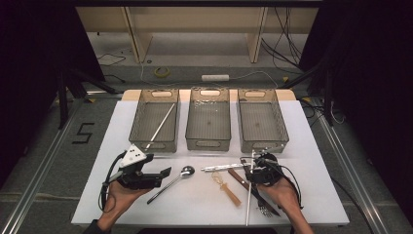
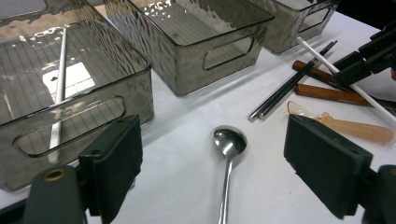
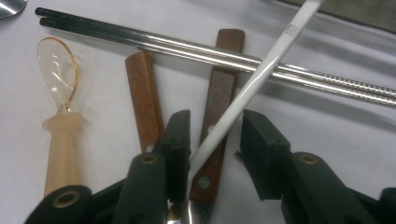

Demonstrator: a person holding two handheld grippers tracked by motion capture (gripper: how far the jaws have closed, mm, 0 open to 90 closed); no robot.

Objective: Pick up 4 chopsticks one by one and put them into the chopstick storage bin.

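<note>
My left gripper (image 1: 163,174) (image 2: 215,135) is open just above the table, its jaws standing either side of a metal spoon (image 1: 181,175) (image 2: 229,144) without touching it. Over a heap of cutlery, my right gripper (image 1: 254,165) (image 3: 215,117) is open with a white chopstick (image 1: 249,195) (image 3: 261,70) running between its jaws, close against the left one. Under the chopstick lie a pair of metal chopsticks (image 1: 221,167) (image 3: 187,46), two wooden-handled pieces (image 1: 242,180) (image 3: 144,98) and an amber plastic spoon (image 1: 227,187) (image 3: 58,107).
Three clear grey bins stand in a row at the back: left bin (image 1: 140,117) (image 2: 140,93) holds another white chopstick (image 1: 160,124) (image 2: 58,84), middle bin (image 1: 208,141) and right bin (image 1: 280,122) hold nothing. A white sheet (image 1: 122,146) covers the table.
</note>
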